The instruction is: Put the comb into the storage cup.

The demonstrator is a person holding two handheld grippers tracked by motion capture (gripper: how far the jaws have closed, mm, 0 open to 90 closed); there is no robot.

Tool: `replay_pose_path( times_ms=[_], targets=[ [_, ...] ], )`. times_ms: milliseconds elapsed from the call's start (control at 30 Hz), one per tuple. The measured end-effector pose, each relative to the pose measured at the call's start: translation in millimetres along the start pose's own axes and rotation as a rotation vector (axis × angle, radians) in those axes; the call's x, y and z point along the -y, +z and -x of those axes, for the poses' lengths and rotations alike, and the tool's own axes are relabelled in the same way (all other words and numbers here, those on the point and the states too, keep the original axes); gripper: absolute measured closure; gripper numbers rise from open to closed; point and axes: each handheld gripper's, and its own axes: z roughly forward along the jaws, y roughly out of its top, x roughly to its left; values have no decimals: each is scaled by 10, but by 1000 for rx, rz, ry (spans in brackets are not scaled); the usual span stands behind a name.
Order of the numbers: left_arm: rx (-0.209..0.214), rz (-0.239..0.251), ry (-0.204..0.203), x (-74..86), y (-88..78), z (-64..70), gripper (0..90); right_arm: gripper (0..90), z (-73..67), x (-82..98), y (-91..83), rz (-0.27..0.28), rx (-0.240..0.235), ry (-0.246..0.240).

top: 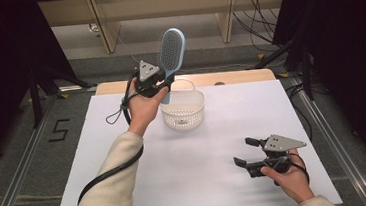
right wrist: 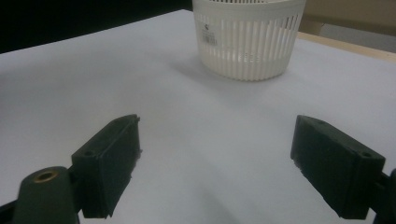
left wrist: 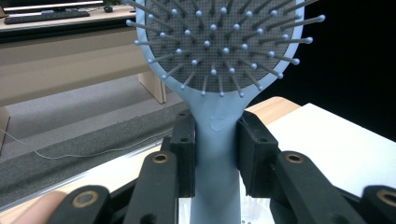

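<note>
The left gripper [top: 162, 87] has its black jaws pressed on both sides of the handle of a light-blue plastic paddle hairbrush [top: 171, 51] w/ a grey bristle pad. In the left gripper view the pads squeeze the handle just below the neck [left wrist: 217, 154], and the head [left wrist: 224, 42] rises above them, its ball-tipped bristles turned toward the camera. The brush stands nearly upright, head tilted a bit to the right, held in the air at the far side of the table. The handle's lower end hangs over the rim of a white slotted plastic basket [top: 184, 110] – whether it touches the rim I can't tell. The basket sits on the white sheet [top: 201, 166] that covers the table, towards the far edge, approx. mid-width; a thin handle arches over it.

The right gripper [top: 250, 152] is well apart from all that, at the near right of the sheet. Its jaws stand wide apart w/ nothing between them – bare sheet in the gap in the right gripper view [right wrist: 215, 158], the basket [right wrist: 247, 39] farther off ahead.
</note>
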Motion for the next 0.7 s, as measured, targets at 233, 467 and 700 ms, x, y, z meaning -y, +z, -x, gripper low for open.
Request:
replay_pose_path(
  times_ms=[233, 467, 700],
  targets=[
    [0, -2, 0, 4, 11, 2, 700, 164, 0, 0, 0, 0, -1, 0],
    [2, -3, -1, 13, 29, 6, 700, 164, 0, 1, 1, 2, -1, 1],
    [6, -4, 0, 1, 41, 15, 699, 164, 1, 1, 0, -1, -1, 1]
  ],
)
